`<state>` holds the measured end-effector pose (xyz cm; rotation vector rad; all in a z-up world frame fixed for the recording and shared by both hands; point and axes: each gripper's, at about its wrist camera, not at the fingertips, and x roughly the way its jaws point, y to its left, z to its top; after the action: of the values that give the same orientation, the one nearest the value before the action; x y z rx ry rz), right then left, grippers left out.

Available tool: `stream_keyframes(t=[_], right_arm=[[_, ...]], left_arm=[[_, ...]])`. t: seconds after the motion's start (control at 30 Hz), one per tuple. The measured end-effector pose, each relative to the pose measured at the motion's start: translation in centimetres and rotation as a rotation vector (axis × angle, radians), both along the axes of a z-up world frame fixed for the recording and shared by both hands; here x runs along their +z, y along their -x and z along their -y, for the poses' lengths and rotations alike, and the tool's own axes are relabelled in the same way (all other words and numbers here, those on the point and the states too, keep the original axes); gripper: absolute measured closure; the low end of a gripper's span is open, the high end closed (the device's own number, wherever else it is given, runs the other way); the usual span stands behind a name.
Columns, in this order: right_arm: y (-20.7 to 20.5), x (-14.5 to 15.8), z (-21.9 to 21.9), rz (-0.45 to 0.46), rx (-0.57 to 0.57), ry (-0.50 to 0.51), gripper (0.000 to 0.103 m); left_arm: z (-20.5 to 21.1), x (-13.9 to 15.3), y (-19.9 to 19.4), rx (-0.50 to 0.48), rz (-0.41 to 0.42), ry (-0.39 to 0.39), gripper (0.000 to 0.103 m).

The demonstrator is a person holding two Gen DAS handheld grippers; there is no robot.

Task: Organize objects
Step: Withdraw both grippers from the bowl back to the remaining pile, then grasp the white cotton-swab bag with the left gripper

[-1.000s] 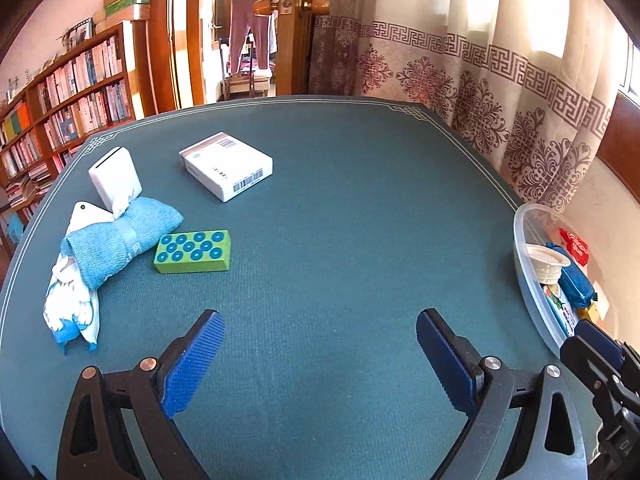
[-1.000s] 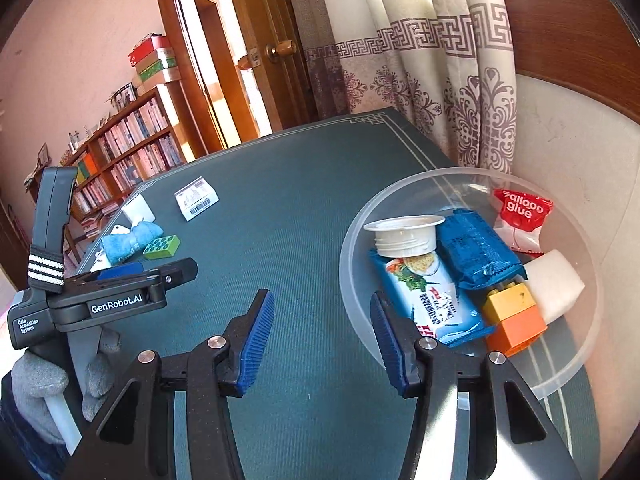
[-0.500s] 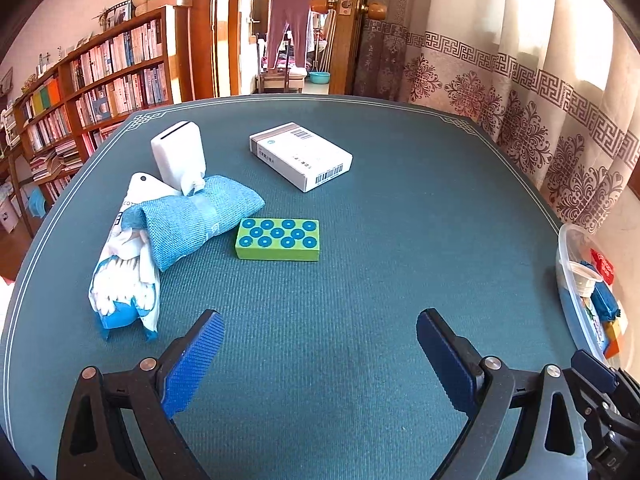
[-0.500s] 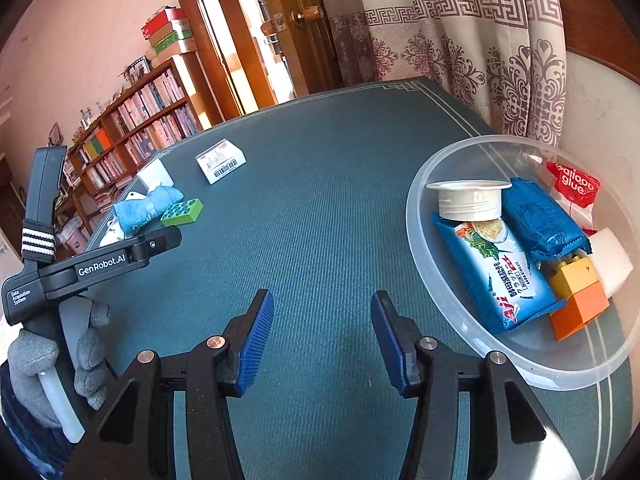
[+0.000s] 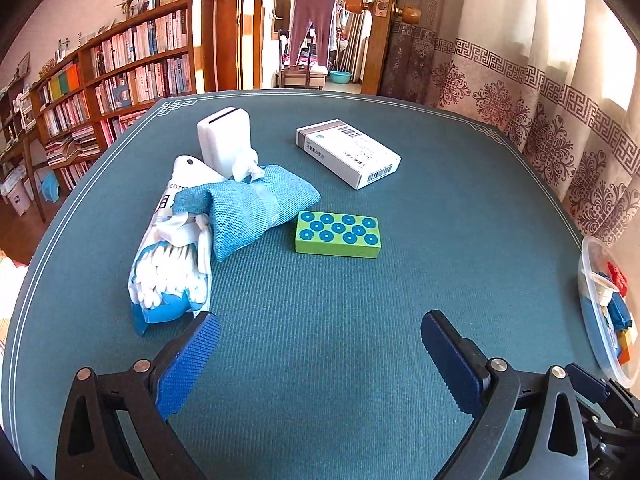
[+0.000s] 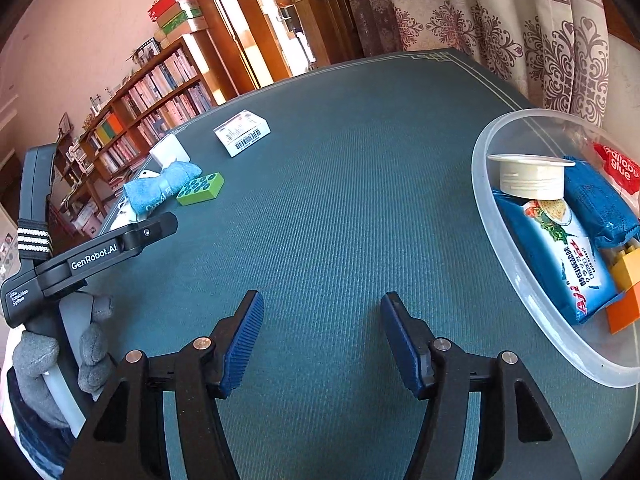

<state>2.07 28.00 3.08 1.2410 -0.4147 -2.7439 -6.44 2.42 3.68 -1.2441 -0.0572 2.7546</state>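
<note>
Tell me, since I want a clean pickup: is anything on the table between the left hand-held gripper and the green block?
Nothing visible. Bare green table lies between the open left hand-held gripper and the green block. The blue cloth bundle touches the block's left end but sits beside it, not in front.

A teal tabletop (image 5: 320, 360) is carrying a green studded block (image 5: 337, 235), a white barcoded box (image 5: 348, 153) farther back, a blue cloth (image 5: 256, 208) lying over a cotton-swab packet (image 5: 168, 276), a white upright case (image 5: 224, 144), and a clear plastic bowl (image 6: 496, 216) at far right.
</note>
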Motion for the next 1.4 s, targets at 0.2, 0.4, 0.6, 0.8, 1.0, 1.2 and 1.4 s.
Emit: stream_keyframes(t=[0.2, 0.4, 0.6, 0.8, 1.0, 1.2, 1.4], right_arm=[[0.6, -0.2, 1.3, 0.006, 0.025, -0.005, 0.041], [1.1, -0.2, 2.3, 0.005, 0.049, -0.008, 0.041], [1.4, -0.3, 2.8, 0.006, 0.059, -0.006, 0.041], [1.6, -0.4, 3.4, 0.005, 0.073, -0.010, 0.041], [1.8, -0.5, 3.8, 0.004, 0.080, -0.011, 0.041], [1.9, -0.5, 4.2, 0.003, 0.088, -0.018, 0.041], [2.2, -0.6, 4.7, 0.004, 0.098, -0.032, 0.041]], left_arm=[[2.3, 0.1, 0.4, 0.050, -0.004, -0.003, 0.000], [4.2, 0.6, 0.2, 0.047, -0.044, -0.038, 0.000], [6.0, 1.8, -0.1, 0.070, -0.102, -0.014, 0.000], [8.5, 0.7, 2.1, 0.166, -0.071, 0.037, 0.000], [10.3, 0.0, 4.1, 0.224, -0.034, 0.046, 0.000], [9.4, -0.7, 5.2, 0.207, -0.013, 0.084, 0.000], [8.7, -1.1, 5.9, 0.188, -0.003, 0.113, 0.010]])
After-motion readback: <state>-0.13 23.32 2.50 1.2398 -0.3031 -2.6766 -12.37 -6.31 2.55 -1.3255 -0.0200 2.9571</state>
